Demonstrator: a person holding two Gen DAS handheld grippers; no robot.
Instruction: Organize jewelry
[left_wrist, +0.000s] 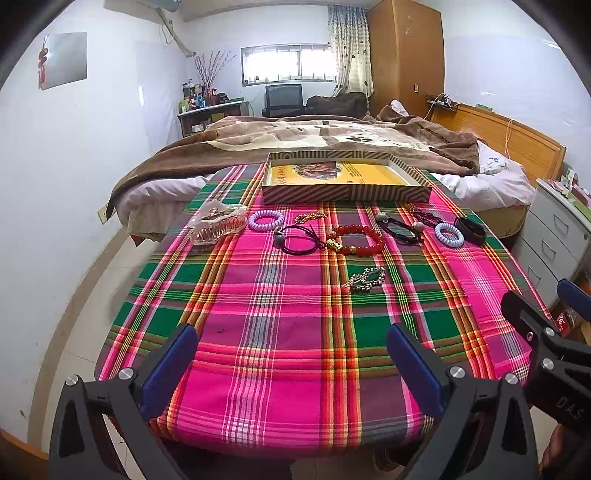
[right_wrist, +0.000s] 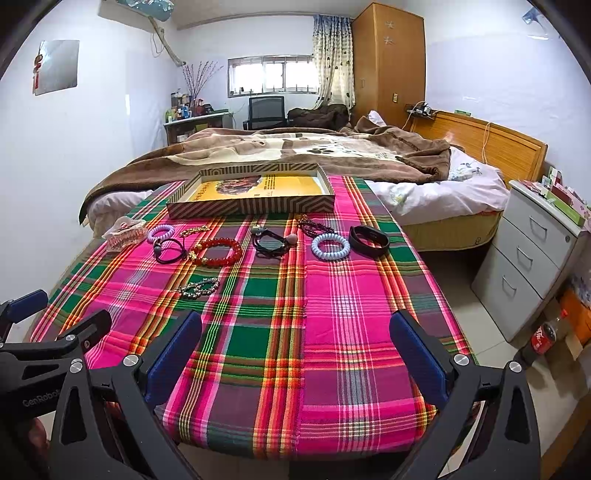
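On the plaid cloth (left_wrist: 280, 295), the jewelry lies in a loose row just near of the striped shallow box (left_wrist: 347, 192) at the table's far edge. From left: a clear claw clip (left_wrist: 218, 223), a lilac coil hair tie (left_wrist: 266, 220), a black hair tie (left_wrist: 295, 240), a short gold chain (left_wrist: 311, 216), a glossy red bead bracelet (left_wrist: 356, 240) with gold charms, another black tie (left_wrist: 400, 227), what seems a dark beaded strand (right_wrist: 314, 226), a pale blue coil tie (right_wrist: 330, 246) and a black band (right_wrist: 369, 240). A silver rhinestone clip (left_wrist: 365, 279) lies alone, nearer. The left gripper (left_wrist: 291, 365) and right gripper (right_wrist: 295, 354) hover over the near edge, jaws spread wide, gripping nothing.
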